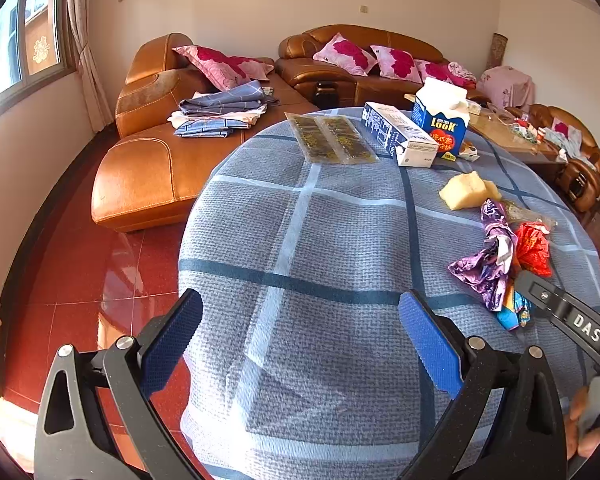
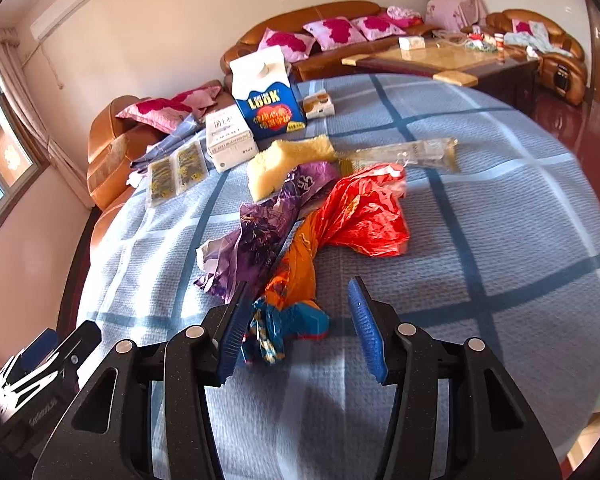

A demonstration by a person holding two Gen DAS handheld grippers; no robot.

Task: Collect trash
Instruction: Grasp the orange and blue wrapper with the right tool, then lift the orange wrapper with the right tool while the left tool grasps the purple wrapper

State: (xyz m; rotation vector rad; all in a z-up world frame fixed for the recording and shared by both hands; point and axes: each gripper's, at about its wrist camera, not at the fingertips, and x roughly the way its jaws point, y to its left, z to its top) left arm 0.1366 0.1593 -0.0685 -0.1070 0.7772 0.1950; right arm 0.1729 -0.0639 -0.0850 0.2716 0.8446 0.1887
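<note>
Woven plaid tablecloth (image 2: 480, 200) | crinkled foil wrappers (image 2: 300, 240) | both jaws wide, empty

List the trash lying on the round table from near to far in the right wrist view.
Orange-and-blue wrapper → purple wrapper → red wrapper → yellow sponge → white carton lying flat → upright blue LOOK carton.

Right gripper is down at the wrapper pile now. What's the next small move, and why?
Probably close the right gripper. It is open, and the blue-and-orange wrapper lies on the tablecloth between its fingers, against the left pad. The purple wrapper and red wrapper lie further ahead. The left gripper is open over bare cloth.
</note>
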